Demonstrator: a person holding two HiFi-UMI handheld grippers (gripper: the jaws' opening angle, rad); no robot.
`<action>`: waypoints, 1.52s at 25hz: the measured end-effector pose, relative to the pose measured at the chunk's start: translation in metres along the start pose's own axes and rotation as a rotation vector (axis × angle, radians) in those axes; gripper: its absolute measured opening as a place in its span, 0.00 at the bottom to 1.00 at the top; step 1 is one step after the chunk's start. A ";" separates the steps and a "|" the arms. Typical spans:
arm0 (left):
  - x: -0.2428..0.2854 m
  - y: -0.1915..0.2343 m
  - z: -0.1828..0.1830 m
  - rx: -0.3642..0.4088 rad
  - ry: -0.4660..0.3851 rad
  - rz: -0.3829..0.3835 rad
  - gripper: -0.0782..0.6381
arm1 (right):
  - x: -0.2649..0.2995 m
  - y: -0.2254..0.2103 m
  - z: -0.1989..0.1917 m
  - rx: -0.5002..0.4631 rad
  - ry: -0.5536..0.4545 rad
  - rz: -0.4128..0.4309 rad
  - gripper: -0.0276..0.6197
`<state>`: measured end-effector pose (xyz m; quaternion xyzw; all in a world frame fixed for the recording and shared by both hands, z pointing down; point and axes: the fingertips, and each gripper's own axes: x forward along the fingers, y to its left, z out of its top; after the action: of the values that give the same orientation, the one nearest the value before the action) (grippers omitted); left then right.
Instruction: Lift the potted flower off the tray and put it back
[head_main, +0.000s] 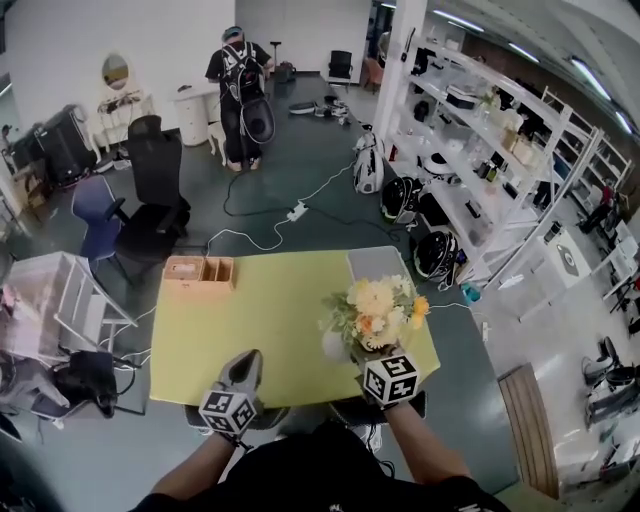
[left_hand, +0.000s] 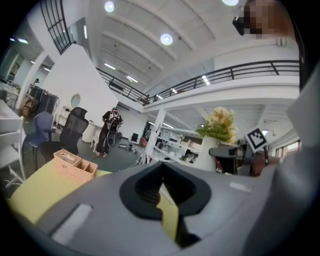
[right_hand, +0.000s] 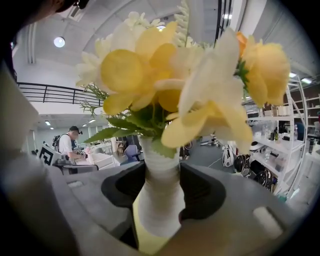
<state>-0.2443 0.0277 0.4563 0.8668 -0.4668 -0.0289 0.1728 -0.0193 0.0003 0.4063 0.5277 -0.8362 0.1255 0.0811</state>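
The potted flower (head_main: 375, 305), a yellow and cream bouquet in a slim white pot (right_hand: 160, 200), hangs above the yellow table (head_main: 270, 320), near its right front corner. My right gripper (head_main: 352, 352) is shut on the pot, with a dark pad pressing each side of it in the right gripper view (right_hand: 159, 192). The grey tray (head_main: 375, 263) lies beyond the flower at the table's far right. My left gripper (head_main: 245, 365) hovers at the table's front edge, left of the flower, jaws shut with nothing between them (left_hand: 160, 175). From there the bouquet (left_hand: 220, 125) shows to the right.
A wooden organiser box (head_main: 200, 270) stands at the table's far left corner. Office chairs (head_main: 150, 200) and a white rack (head_main: 60, 300) lie to the left, long shelving (head_main: 480, 170) to the right. A person (head_main: 240, 85) stands far back. Cables (head_main: 290, 215) cross the floor.
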 end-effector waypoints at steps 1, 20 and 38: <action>-0.005 0.004 -0.001 -0.002 -0.001 0.008 0.12 | -0.003 0.006 -0.003 -0.001 0.002 0.001 0.38; -0.023 0.005 0.005 0.053 -0.018 -0.029 0.12 | -0.017 0.042 -0.011 0.006 0.005 -0.001 0.38; -0.015 0.004 -0.009 0.018 -0.002 -0.049 0.12 | -0.005 0.029 -0.015 -0.002 0.005 -0.004 0.38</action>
<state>-0.2537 0.0402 0.4642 0.8796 -0.4457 -0.0299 0.1636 -0.0436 0.0208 0.4162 0.5290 -0.8350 0.1260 0.0839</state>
